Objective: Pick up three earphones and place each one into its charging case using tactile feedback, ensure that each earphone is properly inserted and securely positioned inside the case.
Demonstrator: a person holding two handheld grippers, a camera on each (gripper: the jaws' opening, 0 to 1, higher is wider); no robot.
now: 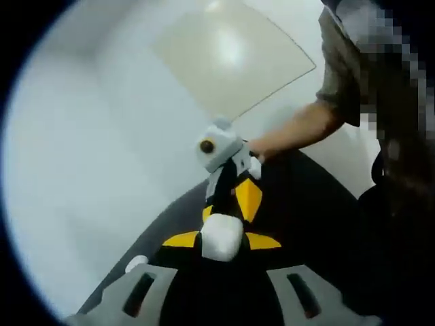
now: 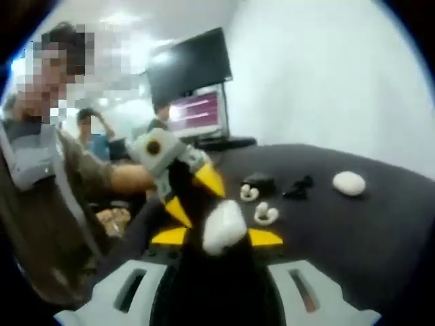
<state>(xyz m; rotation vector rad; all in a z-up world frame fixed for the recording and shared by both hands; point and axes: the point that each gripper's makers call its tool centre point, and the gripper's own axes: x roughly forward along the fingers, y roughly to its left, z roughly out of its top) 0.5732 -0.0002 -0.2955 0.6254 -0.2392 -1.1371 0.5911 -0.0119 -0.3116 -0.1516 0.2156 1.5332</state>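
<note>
**Both tongs meet on one white case**

Left gripper view first. Low at the left, a small white blob (image 1: 136,263) sits at the table's (image 1: 319,204) edge, too blurred to say if it is an earphone. In the middle, the left gripper (image 1: 221,240) has its yellow pads (image 1: 180,239) a case-width apart, pressed to either side of a glossy, rounded white case (image 1: 221,238). The right gripper (image 1: 228,207) comes in from the far side and its yellow fingers (image 1: 248,197) reach down to the same case. Right of it, a person's arm (image 1: 299,129) runs off behind the tool.

Over to the right gripper view. On the left, the left gripper (image 2: 194,193) reaches in, fingers (image 2: 207,180) spread around the case's far end. In the centre, the right gripper (image 2: 217,237) is parted just as narrowly, and the case (image 2: 224,227) is wedged between its pads (image 2: 265,238). The lid and seam are smeared, so I cannot tell whether it is open or closed. Which tool bears the load is not clear; both appear clamped on it.

To the right, on the black table (image 2: 380,238), lie two white earphones (image 2: 265,215), one nearer and one farther. Just beyond them is a black case (image 2: 258,181), then a dark jumble (image 2: 299,185) I can't make out. Farthest right is a white oval case (image 2: 349,182).
</note>
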